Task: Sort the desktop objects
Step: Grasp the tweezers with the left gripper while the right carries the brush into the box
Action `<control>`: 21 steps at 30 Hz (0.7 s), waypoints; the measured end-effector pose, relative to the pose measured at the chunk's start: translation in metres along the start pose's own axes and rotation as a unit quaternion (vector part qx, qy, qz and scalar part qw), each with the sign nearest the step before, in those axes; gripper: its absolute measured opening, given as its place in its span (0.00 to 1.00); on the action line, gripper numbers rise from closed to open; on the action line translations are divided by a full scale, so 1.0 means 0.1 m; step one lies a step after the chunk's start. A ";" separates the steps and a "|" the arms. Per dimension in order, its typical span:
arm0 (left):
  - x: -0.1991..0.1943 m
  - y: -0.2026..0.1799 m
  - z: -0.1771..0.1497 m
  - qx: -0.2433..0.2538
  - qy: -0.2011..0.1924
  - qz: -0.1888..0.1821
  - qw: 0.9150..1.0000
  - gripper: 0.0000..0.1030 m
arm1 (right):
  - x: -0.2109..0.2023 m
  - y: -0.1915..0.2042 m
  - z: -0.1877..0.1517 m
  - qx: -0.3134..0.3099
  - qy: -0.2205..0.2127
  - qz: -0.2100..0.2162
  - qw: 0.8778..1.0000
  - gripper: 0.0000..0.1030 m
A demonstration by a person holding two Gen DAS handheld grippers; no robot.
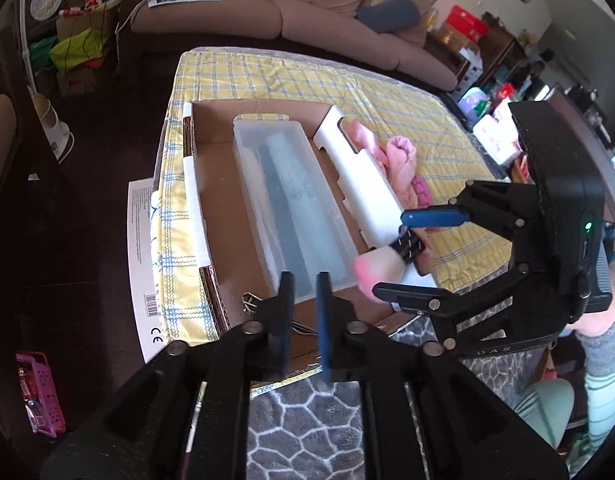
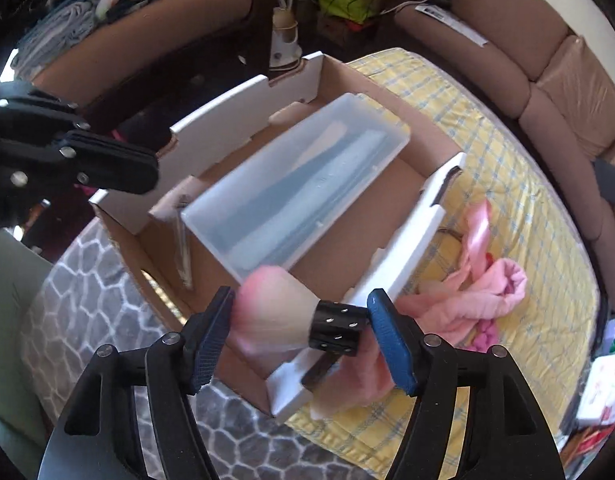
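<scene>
My right gripper (image 2: 303, 300) is shut on a makeup brush (image 2: 283, 312): the pink-white bristles meet one pad and the studded black ferrule the other. It hangs over the near corner of a cardboard box (image 2: 347, 240), just in front of a clear plastic case (image 2: 299, 188) lying in it. In the left wrist view the same brush (image 1: 387, 258) sits between the right gripper's (image 1: 391, 254) fingers, right of the case (image 1: 295, 200). My left gripper (image 1: 305, 280) hovers at the box's (image 1: 215, 136) near edge, jaws a narrow gap apart, nothing between them.
White foam strips (image 1: 363, 176) line the box sides. A pink cloth (image 1: 401, 156) lies on the yellow checked table cover (image 1: 307, 76) to the right. Metal clips (image 1: 251, 302) rest in the box's near corner. A grey patterned rug (image 1: 307, 420) lies below, a sofa behind.
</scene>
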State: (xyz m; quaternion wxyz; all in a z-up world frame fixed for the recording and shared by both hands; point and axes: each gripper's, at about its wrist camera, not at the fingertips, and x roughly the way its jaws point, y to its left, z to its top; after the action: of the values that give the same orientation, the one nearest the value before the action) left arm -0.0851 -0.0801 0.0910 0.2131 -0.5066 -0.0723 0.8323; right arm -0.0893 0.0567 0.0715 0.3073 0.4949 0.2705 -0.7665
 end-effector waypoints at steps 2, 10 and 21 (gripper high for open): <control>-0.04 -0.02 0.00 -0.001 -0.005 -0.002 1.000 0.14 | -0.09 -0.06 -0.01 0.032 -0.013 0.023 0.999 0.69; -0.14 -0.15 0.05 0.001 -0.017 -0.002 1.000 0.36 | -0.25 -0.28 -0.08 0.136 -0.046 0.077 0.987 0.69; -0.08 -0.25 0.00 0.002 -0.009 -0.017 1.000 0.42 | -0.06 0.03 -0.23 0.066 0.012 0.059 0.996 0.28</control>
State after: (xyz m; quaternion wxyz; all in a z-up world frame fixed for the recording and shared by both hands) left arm -0.0747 -0.0615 0.1059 0.2276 -0.4970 -0.0807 0.8335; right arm -0.0713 0.0720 0.0682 0.3154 0.5388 0.1929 -0.7570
